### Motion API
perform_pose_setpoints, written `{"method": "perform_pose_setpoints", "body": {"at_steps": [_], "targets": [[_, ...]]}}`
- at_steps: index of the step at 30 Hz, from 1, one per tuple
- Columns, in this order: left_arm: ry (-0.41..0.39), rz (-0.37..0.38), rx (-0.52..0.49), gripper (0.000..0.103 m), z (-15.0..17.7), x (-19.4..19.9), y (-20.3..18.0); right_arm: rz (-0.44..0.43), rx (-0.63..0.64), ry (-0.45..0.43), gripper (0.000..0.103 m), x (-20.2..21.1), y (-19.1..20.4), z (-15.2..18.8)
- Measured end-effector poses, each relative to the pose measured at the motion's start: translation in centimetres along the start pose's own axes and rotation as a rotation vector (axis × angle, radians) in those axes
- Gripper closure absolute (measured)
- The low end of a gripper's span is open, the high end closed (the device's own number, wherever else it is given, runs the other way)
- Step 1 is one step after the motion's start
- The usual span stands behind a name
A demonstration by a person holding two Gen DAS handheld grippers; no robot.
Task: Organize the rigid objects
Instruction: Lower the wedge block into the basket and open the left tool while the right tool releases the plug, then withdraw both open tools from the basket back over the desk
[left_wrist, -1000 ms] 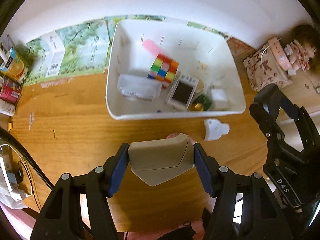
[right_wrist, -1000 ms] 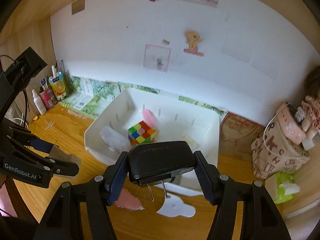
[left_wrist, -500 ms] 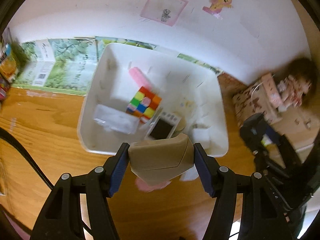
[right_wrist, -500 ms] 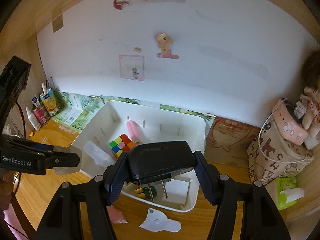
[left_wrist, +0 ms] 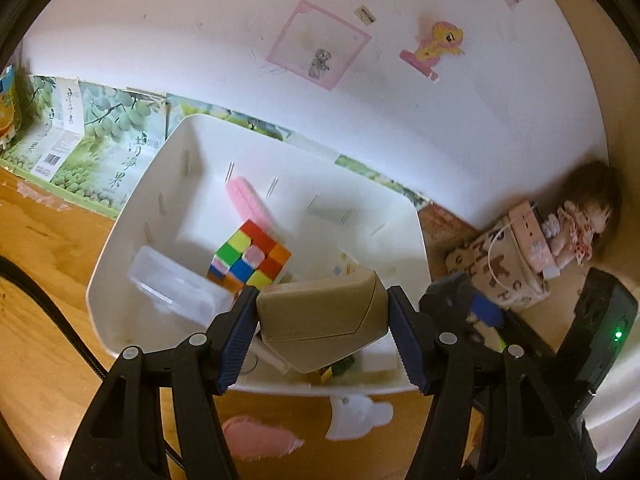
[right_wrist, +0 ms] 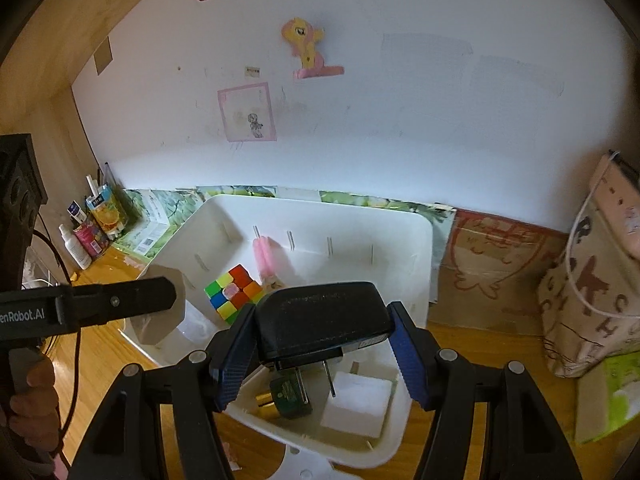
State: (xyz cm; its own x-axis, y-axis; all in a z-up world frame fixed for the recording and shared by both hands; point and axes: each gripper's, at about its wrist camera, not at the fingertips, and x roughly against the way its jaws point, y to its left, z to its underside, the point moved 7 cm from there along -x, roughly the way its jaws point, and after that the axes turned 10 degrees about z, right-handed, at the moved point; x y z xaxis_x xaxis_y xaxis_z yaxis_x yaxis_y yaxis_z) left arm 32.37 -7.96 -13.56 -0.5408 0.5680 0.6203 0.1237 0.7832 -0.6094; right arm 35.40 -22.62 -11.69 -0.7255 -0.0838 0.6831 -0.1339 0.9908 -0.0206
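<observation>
My left gripper [left_wrist: 322, 334] is shut on a beige angular block [left_wrist: 324, 322] and holds it above the near part of the white bin [left_wrist: 120, 248]. My right gripper [right_wrist: 322, 344] is shut on a black plug adapter [right_wrist: 320, 322], prongs down, over the bin's [right_wrist: 420, 264] near right corner. Inside the bin lie a colour cube [left_wrist: 250, 256] [right_wrist: 234, 290], a pink bar [left_wrist: 246, 200], a clear box [left_wrist: 176, 286], a white cube [right_wrist: 358, 404] and a green-gold part [right_wrist: 286, 398]. The left gripper with its block also shows in the right wrist view [right_wrist: 160, 304].
A white flat piece [left_wrist: 358, 416] and a pink piece [left_wrist: 256, 436] lie on the wooden table in front of the bin. A patterned bag [right_wrist: 592, 292] and doll [left_wrist: 576, 224] stand at right. Bottles and cartons [right_wrist: 96, 228] stand at the far left. The wall is close behind.
Both grippers have moved forward and up, from over the table in front of the bin to over the bin's near part, each still holding its object.
</observation>
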Motion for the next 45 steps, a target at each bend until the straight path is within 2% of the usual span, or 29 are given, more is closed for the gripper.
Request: {"method": "perform_pose_setpoints", "body": {"at_steps": [9, 10, 12, 14, 22, 31, 39, 43, 45], "targets": [[-0.022, -0.023, 0.041, 0.035, -0.2, -1.6, 1.4, -0.064, -0.059, 0.022, 0.036, -3.5, -0.6, 0.8], [-0.021, -0.026, 0.046, 0.035, -0.2, -1.7, 1.6, -0.072, -0.073, 0.018, 0.033, -3.7, -0.7, 0.8], [-0.022, -0.033, 0.050, 0.031, -0.2, -1.8, 1.9, -0.087, -0.080, 0.015, 0.024, -4.0, -0.7, 0.8], [-0.038, -0.031, 0.051, 0.022, -0.4, -1.7, 1.9, -0.093, -0.078, 0.012, 0.023, -4.2, -0.6, 0.9], [-0.049, -0.060, 0.045, 0.016, -0.9, -0.5, 1.8, -0.104, -0.090, 0.042, 0.022, -4.8, -0.6, 1.0], [-0.035, -0.099, -0.025, 0.016, -1.1, 1.6, 0.5, -0.101, -0.041, 0.045, 0.018, -3.5, 0.1, 0.7], [-0.028, -0.123, -0.092, 0.016, 0.4, 4.1, -1.0, -0.054, -0.030, -0.010, 0.017, -1.0, -0.2, 0.2], [-0.030, -0.135, -0.102, 0.016, 1.2, 5.2, -1.3, -0.026, -0.056, -0.046, 0.007, 0.4, -1.0, 0.0], [-0.030, -0.140, -0.100, 0.016, 1.6, 5.8, -1.3, -0.014, -0.070, -0.066, 0.006, 1.1, -1.4, 0.0]]}}
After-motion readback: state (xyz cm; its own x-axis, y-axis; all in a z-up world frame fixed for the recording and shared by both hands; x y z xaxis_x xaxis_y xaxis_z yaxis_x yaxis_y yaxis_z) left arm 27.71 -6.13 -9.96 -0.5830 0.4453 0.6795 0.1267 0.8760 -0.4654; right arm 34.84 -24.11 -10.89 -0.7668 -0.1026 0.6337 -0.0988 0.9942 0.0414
